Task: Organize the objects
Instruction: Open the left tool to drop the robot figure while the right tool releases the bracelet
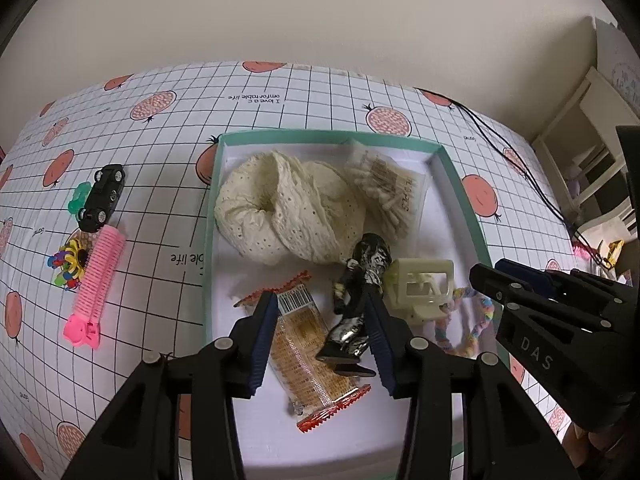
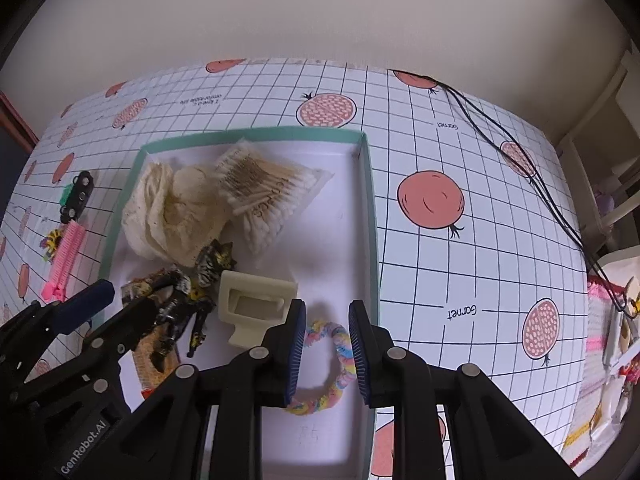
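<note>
**Both grippers over the green-rimmed box, a dark figure between the left one's fingers**

A shallow box (image 1: 464, 184) with a green rim and white floor sits on a checked tablecloth (image 2: 460, 140) printed with pink fruit. Inside lie a cream lace cloth (image 1: 288, 208) at the far left, a packet of cotton swabs (image 1: 384, 188) beside it, a snack packet (image 1: 308, 344) near the front, a cream plastic clip (image 2: 256, 308) in the middle and a pastel braided ring (image 2: 332, 364) at the front right.

The left gripper (image 1: 324, 340) is spread fairly wide over the snack packet and a dark, shiny figure (image 1: 356, 292). The figure lies flat on the box floor, its long axis running front to back, head toward the lace cloth, feet toward the camera. It sits against the right finger; whether the pad touches it cannot be told. The clip lies just beside the figure's right side.

The right gripper (image 2: 326, 352) is open at a moderate width above the braided ring, holding nothing.

Outside the box, to the left, are a black toy car (image 1: 102, 196), a pink hair roller (image 1: 96, 280) and a bunch of coloured bands (image 1: 68, 264). Black cables (image 2: 520, 160) cross the cloth at the far right.
</note>
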